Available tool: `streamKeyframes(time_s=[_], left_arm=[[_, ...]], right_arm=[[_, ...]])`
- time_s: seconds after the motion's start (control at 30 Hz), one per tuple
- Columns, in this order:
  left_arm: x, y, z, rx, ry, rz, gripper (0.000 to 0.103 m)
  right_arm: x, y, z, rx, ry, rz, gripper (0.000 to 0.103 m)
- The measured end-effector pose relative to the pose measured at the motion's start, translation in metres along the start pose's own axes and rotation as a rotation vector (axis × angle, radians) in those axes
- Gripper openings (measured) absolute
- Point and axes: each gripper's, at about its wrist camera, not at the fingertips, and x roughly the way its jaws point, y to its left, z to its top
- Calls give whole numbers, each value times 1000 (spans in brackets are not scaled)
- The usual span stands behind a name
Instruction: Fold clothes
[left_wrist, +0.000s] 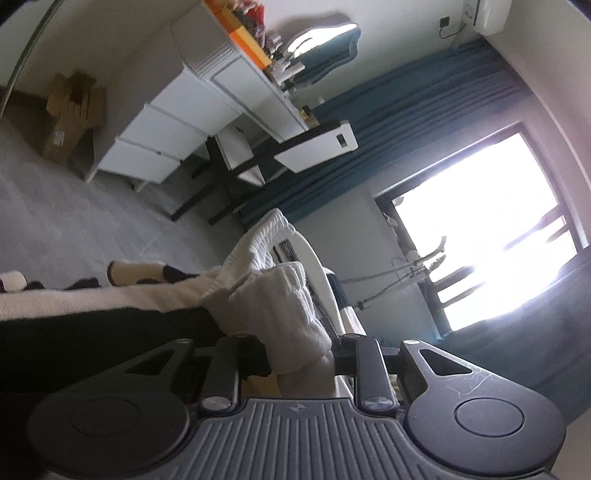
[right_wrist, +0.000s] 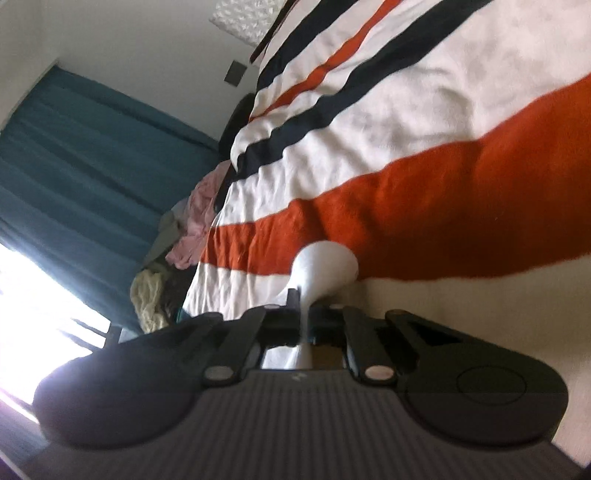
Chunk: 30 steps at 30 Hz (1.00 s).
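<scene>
Fold's barely started: left tongs (left_wrist: 299, 354) pinching the white ribbed knit (left_wrist: 280, 306), right tongs (right_wrist: 303, 317) pressed together on the striped sweater's (right_wrist: 369, 155) cloth, clothes pile (right_wrist: 184, 229) still waiting.

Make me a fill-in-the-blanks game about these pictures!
1. The left gripper is shut on a thick ribbed knit garment whose colour is ____.
2. The sweater by the right gripper has white, black and ____ stripes.
3. The right gripper's jaws pinch a fold of ____ cloth.
4. The curtain beside the bright window is ____.

Missing words: white; orange; white; blue
</scene>
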Motion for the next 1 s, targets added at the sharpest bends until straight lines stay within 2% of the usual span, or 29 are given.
streamKeyframes(time_s=[0.2,0.27,0.37,0.43,0.6,0.7,0.8,0.87,0.93,0.97,1.0], left_arm=[[-13,-14,7,26,-97,-12,23],[-17,-15,8,31,-98,-9,23],[-25,-10,11,2,-81,13,23],[-31,-6,12,-3,-65,70,23],[-34,8,9,-12,37,293,24],[-32,10,8,25,69,356,27],[-34,8,7,65,91,385,31],[-34,3,6,93,108,406,37],[-37,-3,4,128,125,425,54],[-39,-6,2,147,128,429,59],[-40,-10,0,166,131,433,66]], right_arm=[[-44,30,15,-161,-131,-64,5],[-57,32,21,-166,-178,-98,6],[-74,25,29,-165,-188,-183,6],[-77,17,29,-173,-172,-260,6],[-80,-3,23,-157,-76,-451,6],[-82,-12,20,-141,-51,-472,7],[-86,-8,13,-170,-46,-480,12],[-90,-2,10,-185,-40,-490,20],[-95,7,9,-197,-36,-492,44],[-100,13,8,-213,-37,-475,54],[-106,21,6,-240,-53,-459,72]])
